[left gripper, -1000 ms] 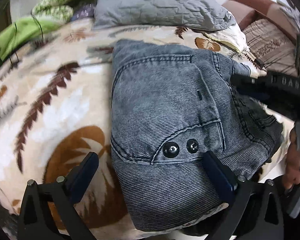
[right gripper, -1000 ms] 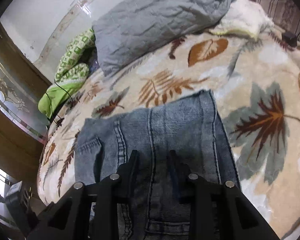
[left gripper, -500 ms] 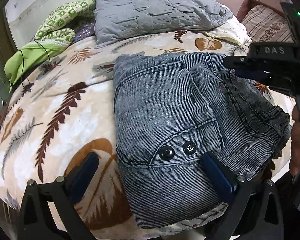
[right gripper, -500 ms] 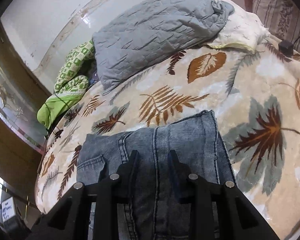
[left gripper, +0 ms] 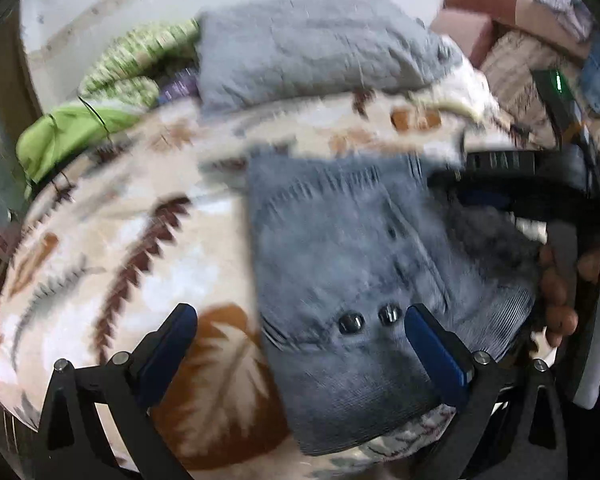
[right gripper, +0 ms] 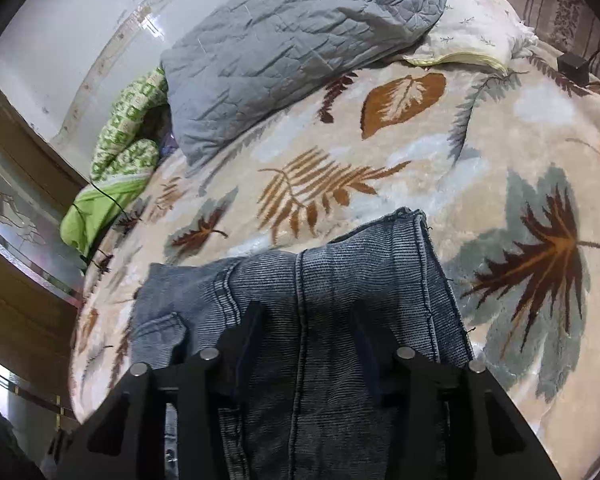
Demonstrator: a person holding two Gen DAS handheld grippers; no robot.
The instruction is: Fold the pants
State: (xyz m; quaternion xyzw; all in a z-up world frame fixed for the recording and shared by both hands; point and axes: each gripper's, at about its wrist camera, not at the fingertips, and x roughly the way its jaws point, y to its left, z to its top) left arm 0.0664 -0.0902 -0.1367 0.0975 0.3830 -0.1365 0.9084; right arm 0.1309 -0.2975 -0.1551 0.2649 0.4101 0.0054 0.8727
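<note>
The blue denim pants point(left gripper: 340, 248) lie folded into a thick rectangle on the leaf-print blanket point(left gripper: 120, 240), near the bed's front edge. My left gripper point(left gripper: 300, 320) hovers over their near end, open wide, with its blue pads point(left gripper: 432, 344) off the cloth and the two rivets between them. This view is blurred. A hand point(left gripper: 560, 292) holds the other tool at the pants' right side. In the right wrist view the pants point(right gripper: 360, 272) run under my right gripper point(right gripper: 308, 320). Its jaws are opening, with the seamed denim fold between them.
A grey quilted pillow point(right gripper: 300, 40) and a cream pillow point(right gripper: 472, 40) lie at the bed's far end. Green cloth point(right gripper: 112, 184) with a thin black cable lies at the far left. A small black box point(right gripper: 572, 66) sits at the far right. Dark wooden panelling point(right gripper: 20, 300) runs along the left.
The right gripper's fingers have spread apart on the denim, and that gripper has drawn back so more blanket shows. The left gripper has lifted and tilted, blurring its view.
</note>
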